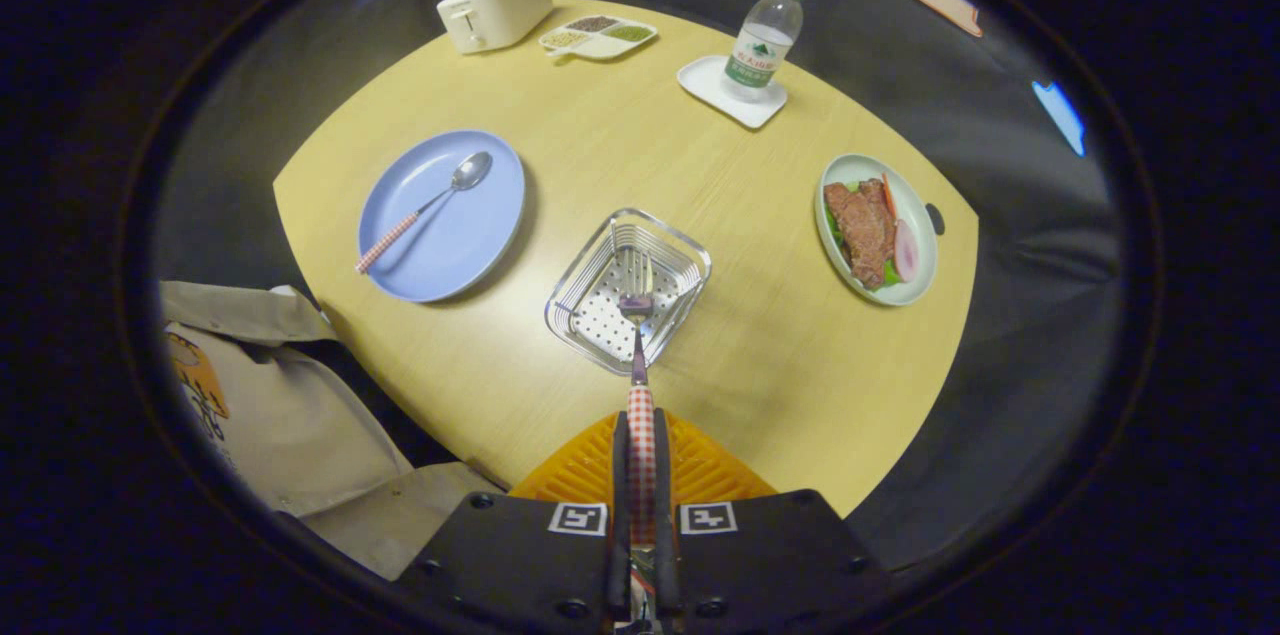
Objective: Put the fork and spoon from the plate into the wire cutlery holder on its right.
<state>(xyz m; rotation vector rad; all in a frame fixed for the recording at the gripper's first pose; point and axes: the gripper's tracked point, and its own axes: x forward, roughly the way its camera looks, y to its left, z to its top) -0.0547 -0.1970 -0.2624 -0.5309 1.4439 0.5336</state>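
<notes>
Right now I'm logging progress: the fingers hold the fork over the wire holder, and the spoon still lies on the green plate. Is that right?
One thing is off: the spoon lies on the blue plate, not a green one. As the gripper view shows, the fingers do hold the fork over the wire holder.

A staged dining corner inside a recording booth.
A light wooden tabletop carries a toaster, a divided snack tray, a water bottle and a plate of meat, with dark cloth draped close behind it as the wall.
</notes>
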